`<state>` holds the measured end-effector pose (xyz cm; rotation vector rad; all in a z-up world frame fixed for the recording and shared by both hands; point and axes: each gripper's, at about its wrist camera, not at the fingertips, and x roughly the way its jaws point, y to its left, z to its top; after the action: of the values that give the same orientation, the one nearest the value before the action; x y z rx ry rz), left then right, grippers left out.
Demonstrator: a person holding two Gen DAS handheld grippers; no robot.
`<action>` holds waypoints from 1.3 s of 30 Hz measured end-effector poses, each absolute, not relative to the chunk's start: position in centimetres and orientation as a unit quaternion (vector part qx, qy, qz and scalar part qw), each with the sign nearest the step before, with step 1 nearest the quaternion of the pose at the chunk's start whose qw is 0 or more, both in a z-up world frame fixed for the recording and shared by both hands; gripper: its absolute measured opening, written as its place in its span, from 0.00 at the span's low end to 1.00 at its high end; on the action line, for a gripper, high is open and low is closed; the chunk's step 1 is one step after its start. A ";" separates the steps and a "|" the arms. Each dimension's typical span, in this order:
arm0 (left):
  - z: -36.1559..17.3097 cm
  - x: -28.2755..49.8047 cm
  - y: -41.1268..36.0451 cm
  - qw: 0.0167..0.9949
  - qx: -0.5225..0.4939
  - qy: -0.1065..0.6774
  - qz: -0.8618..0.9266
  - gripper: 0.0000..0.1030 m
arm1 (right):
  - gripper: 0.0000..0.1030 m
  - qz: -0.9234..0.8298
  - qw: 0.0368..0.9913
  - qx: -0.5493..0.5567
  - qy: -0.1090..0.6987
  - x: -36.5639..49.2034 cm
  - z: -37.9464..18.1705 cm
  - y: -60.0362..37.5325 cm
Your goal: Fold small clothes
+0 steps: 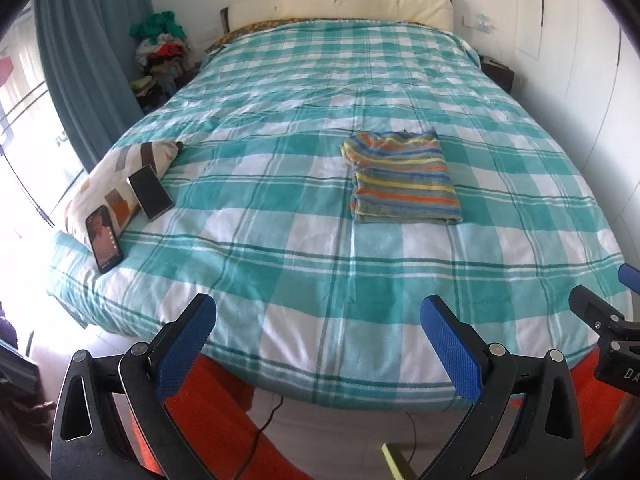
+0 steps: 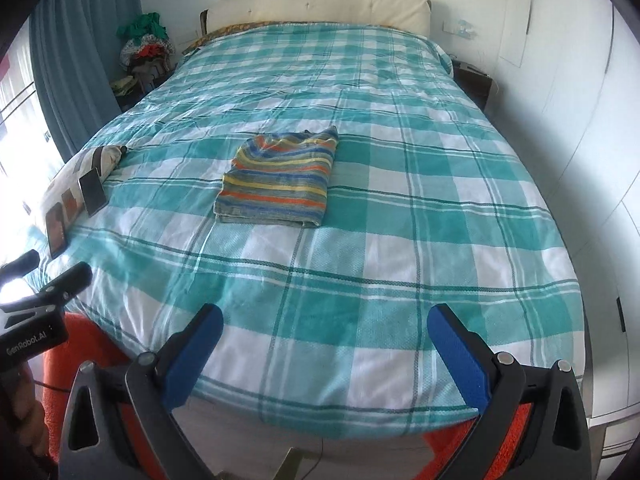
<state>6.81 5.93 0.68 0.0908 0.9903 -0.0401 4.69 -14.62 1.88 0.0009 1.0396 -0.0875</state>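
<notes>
Lying folded mid-bed on the checked bedspread (image 1: 280,184): striped garment (image 1: 402,178); hovering past the foot edge, spread wide, empty: left gripper (image 1: 318,344), right gripper (image 2: 324,352); being cut off below: gripper bodies.

Folded garment (image 1: 403,178) lay mid-bed on the bedspread (image 1: 280,280); pillow (image 1: 116,184) at the left edge, two phones (image 1: 151,192) propped against it; clothes pile (image 1: 162,54) beyond, beside the headboard (image 1: 340,2).

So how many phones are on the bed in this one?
2. The lit phone and the dark phone both lean on the patterned pillow at the bed's left edge. None seems hidden.
</notes>
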 end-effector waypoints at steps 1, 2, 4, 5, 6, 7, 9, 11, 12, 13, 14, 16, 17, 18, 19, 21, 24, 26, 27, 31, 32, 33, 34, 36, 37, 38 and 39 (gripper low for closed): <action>1.0 6.1 5.8 0.879 0.045 0.474 -0.026 0.99 | 0.98 -0.041 0.867 0.005 0.496 4.2 2.1 -14.4; 1.3 5.5 5.7 0.878 0.048 0.475 -0.038 0.99 | 0.98 -0.039 0.871 0.012 0.490 3.5 2.5 -14.4; 1.6 4.5 5.4 0.876 0.055 0.476 -0.054 0.99 | 0.98 -0.022 0.879 0.018 0.476 2.3 3.5 -13.9; 1.8 3.9 5.3 0.876 0.055 0.476 -0.055 0.99 | 0.98 -0.012 0.883 0.016 0.468 1.6 4.0 -13.5; 2.0 3.2 5.5 0.875 0.052 0.478 -0.054 0.99 | 0.98 -0.005 0.888 0.014 0.460 1.1 4.5 -13.1; 2.2 2.8 5.5 0.874 0.050 0.479 -0.054 0.99 | 0.98 0.001 0.893 0.008 0.450 0.4 5.0 -12.7; 2.5 1.9 5.8 0.874 0.048 0.481 -0.048 0.99 | 0.99 -0.008 0.904 -0.014 0.427 -1.0 6.2 -12.1; 2.7 1.3 6.1 0.873 0.049 0.484 -0.039 0.99 | 1.00 -0.012 0.906 -0.035 0.421 -2.0 7.0 -11.6; 2.9 1.0 6.2 0.874 0.048 0.482 -0.039 0.99 | 1.00 -0.012 0.906 -0.043 0.420 -2.3 7.4 -11.3; 3.0 0.7 6.3 0.877 0.049 0.476 -0.041 0.99 | 1.00 -0.011 0.906 -0.052 0.421 -2.6 7.7 -11.0; 3.2 0.3 6.4 0.881 0.051 0.468 -0.042 0.99 | 1.00 -0.013 0.905 -0.062 0.421 -2.9 8.0 -10.6; 3.5 0.1 6.4 0.886 0.053 0.459 -0.043 0.99 | 1.00 -0.015 0.906 -0.069 0.417 -3.5 8.7 -9.9; 3.8 -0.1 6.4 0.889 0.054 0.454 -0.043 0.99 | 1.00 -0.013 0.906 -0.066 0.418 -3.6 9.0 -9.7; 4.0 -0.2 6.3 0.891 0.055 0.450 -0.042 0.99 | 1.00 -0.014 0.904 -0.064 0.422 -3.6 9.0 -9.4; 4.2 -0.2 6.2 0.893 0.056 0.445 -0.042 0.99 | 0.99 -0.016 0.903 -0.063 0.424 -3.7 9.0 -9.3; 4.6 -0.3 6.0 0.896 0.062 0.437 -0.041 0.99 | 0.99 -0.022 0.900 -0.065 0.431 -3.6 8.8 -9.2; 4.7 -0.1 5.9 0.897 0.062 0.436 -0.042 0.99 | 0.99 -0.036 0.897 -0.066 0.436 -3.5 8.5 -9.4; 4.7 0.1 5.8 0.895 0.058 0.439 -0.044 0.99 | 0.99 -0.046 0.894 -0.061 0.441 -3.3 8.4 -9.9; 4.7 0.1 5.7 0.895 0.057 0.440 -0.045 0.99 | 0.99 -0.049 0.894 -0.057 0.442 -3.2 8.3 -10.2; 4.7 0.3 5.3 0.895 0.062 0.440 -0.047 0.99 | 0.99 -0.052 0.893 -0.052 0.444 -3.1 8.1 -10.7; 4.7 0.3 5.3 0.894 0.062 0.441 -0.047 0.99 | 0.99 -0.052 0.893 -0.053 0.443 -3.0 8.1 -10.8; 4.7 0.3 5.2 0.894 0.061 0.441 -0.049 0.99 | 0.99 -0.051 0.893 -0.053 0.443 -3.0 8.1 -10.8; 4.7 0.4 5.2 0.893 0.059 0.443 -0.053 0.99 | 0.99 -0.050 0.894 -0.051 0.443 -3.1 8.1 -10.9; 4.7 0.4 5.2 0.891 0.053 0.446 -0.058 0.99 | 0.99 -0.050 0.894 -0.051 0.443 -3.0 8.1 -10.8; 4.8 0.4 5.2 0.893 0.049 0.444 -0.062 0.99 | 0.99 -0.050 0.894 -0.051 0.443 -3.0 8.2 -10.8; 4.9 0.3 5.1 0.894 0.048 0.442 -0.062 0.99 | 0.99 -0.050 0.894 -0.050 0.442 -3.0 8.1 -10.9; 5.0 0.2 5.0 0.895 0.052 0.438 -0.062 0.99 | 0.99 -0.051 0.895 -0.050 0.441 -3.0 8.1 -10.9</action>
<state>0.16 5.00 4.97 0.1074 0.9082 -0.1286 -2.98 -10.91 8.14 -0.1033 0.9144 -0.1049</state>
